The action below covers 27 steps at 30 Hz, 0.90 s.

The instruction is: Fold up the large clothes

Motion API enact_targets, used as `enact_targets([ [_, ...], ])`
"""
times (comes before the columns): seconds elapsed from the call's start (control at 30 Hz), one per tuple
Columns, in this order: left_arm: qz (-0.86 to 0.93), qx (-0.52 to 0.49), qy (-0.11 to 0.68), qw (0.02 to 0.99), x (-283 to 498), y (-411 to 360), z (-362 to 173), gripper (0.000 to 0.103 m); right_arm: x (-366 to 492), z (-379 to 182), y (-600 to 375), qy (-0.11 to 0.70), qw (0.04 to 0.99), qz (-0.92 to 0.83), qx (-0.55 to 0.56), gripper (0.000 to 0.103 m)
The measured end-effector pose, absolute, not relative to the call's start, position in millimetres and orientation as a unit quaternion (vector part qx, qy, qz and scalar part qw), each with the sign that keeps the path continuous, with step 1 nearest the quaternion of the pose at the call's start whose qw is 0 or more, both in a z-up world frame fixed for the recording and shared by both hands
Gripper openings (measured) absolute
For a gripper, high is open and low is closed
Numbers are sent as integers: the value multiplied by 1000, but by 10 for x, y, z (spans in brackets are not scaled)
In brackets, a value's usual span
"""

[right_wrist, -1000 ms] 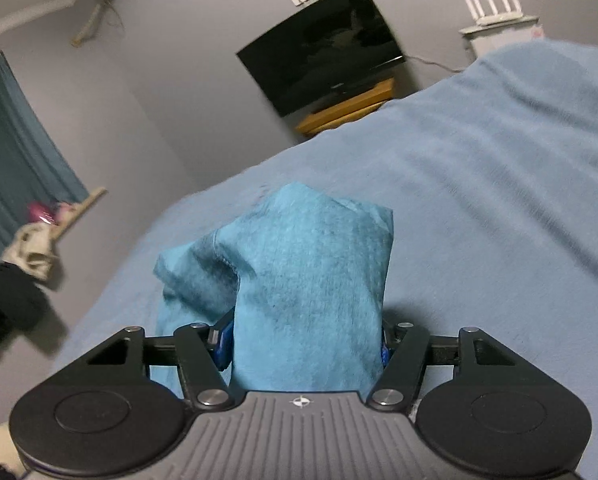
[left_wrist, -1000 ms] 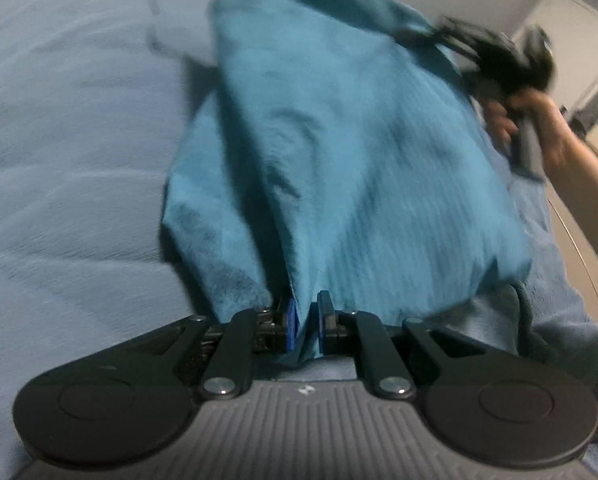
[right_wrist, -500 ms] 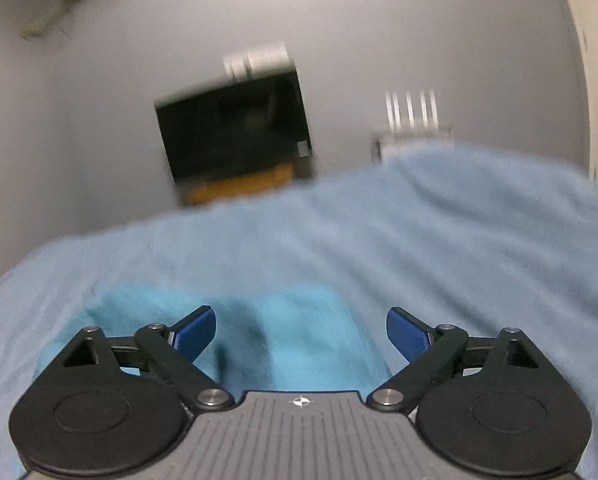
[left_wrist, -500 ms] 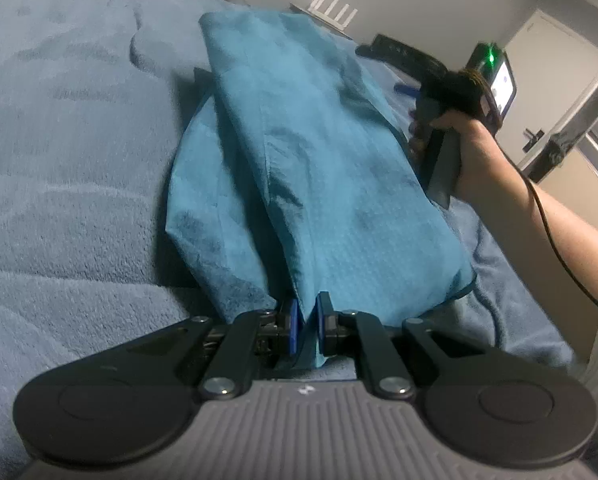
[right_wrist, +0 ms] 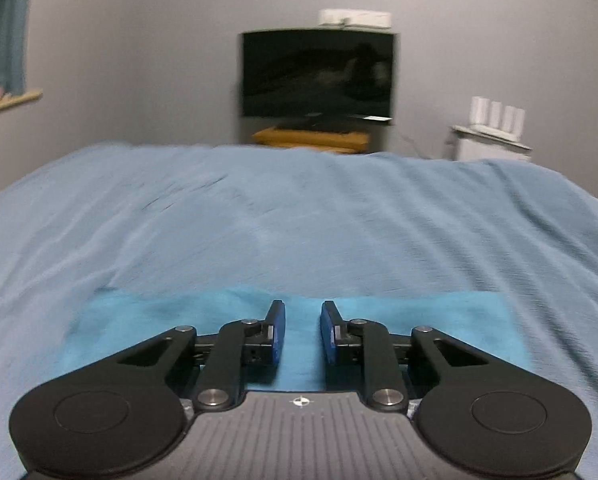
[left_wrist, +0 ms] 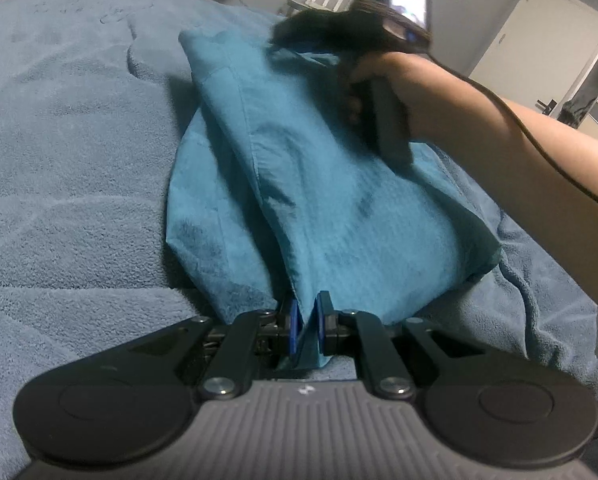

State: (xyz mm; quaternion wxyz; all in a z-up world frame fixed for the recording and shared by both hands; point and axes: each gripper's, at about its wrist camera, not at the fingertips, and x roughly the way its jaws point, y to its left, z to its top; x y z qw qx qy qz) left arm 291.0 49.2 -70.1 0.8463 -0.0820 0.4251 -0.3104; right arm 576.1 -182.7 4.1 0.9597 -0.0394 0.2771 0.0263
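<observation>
Since 0.5 s ago, right gripper (right_wrist: pixel 303 328) has drawn its blue pads (right_wrist: pixel 277 332) in from wide apart to a narrow gap, nothing between them; it hovers over the teal garment (right_wrist: pixel 439 320), which fills the lower centre of the right wrist view as a flat band. In the left wrist view the right hand (left_wrist: pixel 395 92) w/ its black handle has come further into the frame, now upper centre-right, above the garment's far end.

Left gripper (left_wrist: pixel 307 324) is clamped on the garment's (left_wrist: pixel 339 200) near edge at bottom centre, cloth pinched between both blue pads (left_wrist: pixel 293 330). From there the fabric runs up the frame in a long folded strip toward upper centre, one layer lapped over another, w/ a seam line along the left side. Lower right corner of the cloth bulges slightly off the surface.

Garment lies on a light blue blanket (left_wrist: pixel 59 140) that covers the bed. Background, right wrist view: dark TV (right_wrist: pixel 317 74) upper centre on a yellow-brown stand (right_wrist: pixel 311 138), white router w/ antennas (right_wrist: pixel 497 118) at right, curtain (right_wrist: pixel 1 28) upper left. Some motion blur.
</observation>
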Motion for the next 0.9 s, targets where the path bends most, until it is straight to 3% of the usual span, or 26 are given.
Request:
enact_targets([
  [0.2, -314, -95, 431, 841, 2965, 424, -730, 5, 5857, 64, -1515, 302, 943, 141, 15, 25],
  [0.3, -316, -106, 430, 839, 2986, 457, -710, 5, 5560, 271, -1663, 272, 950, 146, 50, 35],
  [0.57, -315, -101, 421, 845, 2960, 485, -723, 5, 4200, 389, -2336, 221, 972, 73, -5, 40],
  [0.77, -311, -103, 412, 850, 2899, 500, -742, 5, 3516, -5, -2662, 259, 963, 39, -59, 39],
  [0.83, -309, -101, 410, 852, 2886, 505, -741, 5, 3394, -96, -2913, 265, 964, -13, -29, 45],
  [0.9, -305, -98, 406, 856, 2873, 506, -745, 5, 3293, -96, -3078, 272, 961, -50, 10, 43],
])
